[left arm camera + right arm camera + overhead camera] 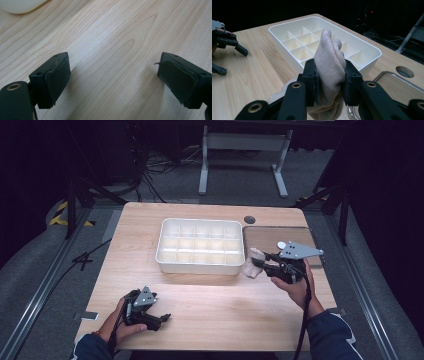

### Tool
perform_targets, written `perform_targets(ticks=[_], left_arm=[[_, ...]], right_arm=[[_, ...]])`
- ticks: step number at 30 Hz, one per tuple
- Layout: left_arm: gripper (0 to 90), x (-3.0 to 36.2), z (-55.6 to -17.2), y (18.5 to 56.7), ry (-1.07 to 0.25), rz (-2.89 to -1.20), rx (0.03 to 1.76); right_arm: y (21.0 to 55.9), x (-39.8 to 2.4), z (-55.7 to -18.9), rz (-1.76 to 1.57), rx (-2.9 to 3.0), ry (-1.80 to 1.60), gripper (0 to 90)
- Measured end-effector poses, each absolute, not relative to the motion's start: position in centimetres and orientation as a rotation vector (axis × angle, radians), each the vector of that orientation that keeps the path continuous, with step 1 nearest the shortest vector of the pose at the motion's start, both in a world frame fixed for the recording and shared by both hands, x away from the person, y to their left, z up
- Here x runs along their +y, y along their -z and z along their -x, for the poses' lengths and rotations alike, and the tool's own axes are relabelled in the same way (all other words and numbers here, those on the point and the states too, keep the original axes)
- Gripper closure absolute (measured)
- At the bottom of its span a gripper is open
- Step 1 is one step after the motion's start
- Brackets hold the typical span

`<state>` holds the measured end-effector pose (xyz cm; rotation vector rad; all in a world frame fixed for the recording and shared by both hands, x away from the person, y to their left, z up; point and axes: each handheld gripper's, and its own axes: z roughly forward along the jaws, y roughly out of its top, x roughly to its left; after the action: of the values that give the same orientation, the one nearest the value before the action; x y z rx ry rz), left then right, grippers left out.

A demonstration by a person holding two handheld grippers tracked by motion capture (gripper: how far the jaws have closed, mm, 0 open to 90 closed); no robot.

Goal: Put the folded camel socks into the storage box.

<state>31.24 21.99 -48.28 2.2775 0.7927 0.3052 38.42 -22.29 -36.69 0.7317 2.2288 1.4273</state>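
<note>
Wooden surface point(210, 300) carries a white divided tray point(200, 246) at its middle, compartments empty for sorting. Just off its right end, the right gripper point(329, 82) has its fingers clamped on a beige sock point(329, 60), raised for dropping in. Left gripper point(112, 80) rests idle, fingers wide.

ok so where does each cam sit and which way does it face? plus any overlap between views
High view: above the person's side, looking forward and down on the wooden table; both forearms and hands show, left tool and right tool.
Left gripper view: rides the left tool, facing bare tabletop close up; its two black jaws stand open.
Right gripper view: rides the right tool, facing the white compartment tray; jaws clamp a beige cloth.
Shared: high and right gripper views both show tray, cloth and left tool.
</note>
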Motion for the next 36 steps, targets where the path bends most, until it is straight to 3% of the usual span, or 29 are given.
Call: perform_targets(ticks=[17,36], left_arm=[[11.5,22.0,-31.2,48.3,-0.306,-2.277,0.794],[11.7,21.9,-31.1,48.3,-0.3,-2.27,0.806]], right_arm=[[34.7,-17.6,-41.0,-0.653,2.26,-1.378,68.8],[37.0,-12.9,-44.8,-0.69,2.304,-1.28,68.4]])
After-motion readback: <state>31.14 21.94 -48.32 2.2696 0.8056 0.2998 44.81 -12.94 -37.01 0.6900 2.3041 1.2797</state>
